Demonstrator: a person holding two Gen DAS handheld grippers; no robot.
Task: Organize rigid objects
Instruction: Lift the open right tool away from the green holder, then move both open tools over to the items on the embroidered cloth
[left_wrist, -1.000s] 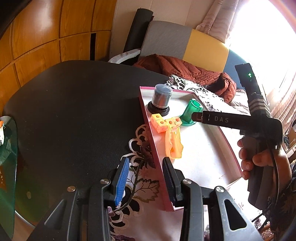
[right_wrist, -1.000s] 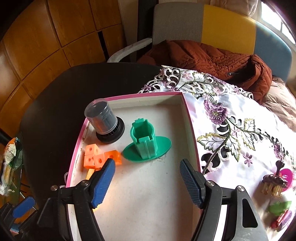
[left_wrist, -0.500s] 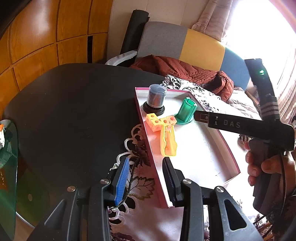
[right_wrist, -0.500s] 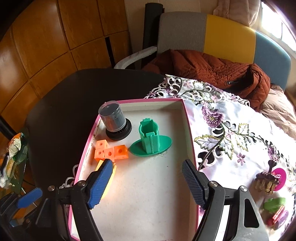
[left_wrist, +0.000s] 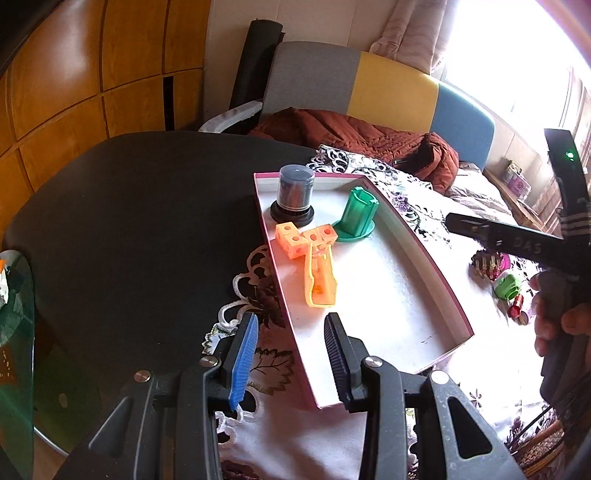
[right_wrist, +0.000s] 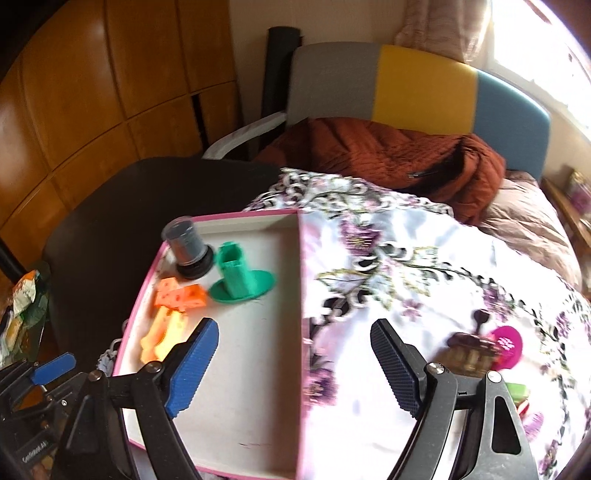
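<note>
A pink-rimmed tray (left_wrist: 424, 251) (right_wrist: 258, 369) lies on the floral cloth. At its far end stand a dark cylinder on a black base (left_wrist: 295, 192) (right_wrist: 186, 240) and a green holder (left_wrist: 356, 216) (right_wrist: 236, 273). Joined orange cubes (left_wrist: 295, 240) (right_wrist: 181, 295) and a yellow-orange piece (left_wrist: 319, 280) (right_wrist: 164, 332) lie beside them. My left gripper (left_wrist: 291, 362) hovers open over the tray's near left corner, touching nothing. Above the tray's right wall and the cloth, my right gripper (right_wrist: 293, 363) is opening, with nothing between its pads. Its finger (left_wrist: 480, 230) shows in the left wrist view.
On the cloth right of the tray lie a brown toothed clip (right_wrist: 469, 349), a magenta disc (right_wrist: 504, 345), a small green item (left_wrist: 508, 286) and a red tube (left_wrist: 517, 302). A black table (left_wrist: 129, 221) spreads left. A rust jacket (right_wrist: 388, 155) lies behind. A hand (left_wrist: 561, 325) grips the right tool.
My right gripper has pulled back, up and to the right, off the tray's middle, and its jaws have widened. The left gripper has hardly moved.
</note>
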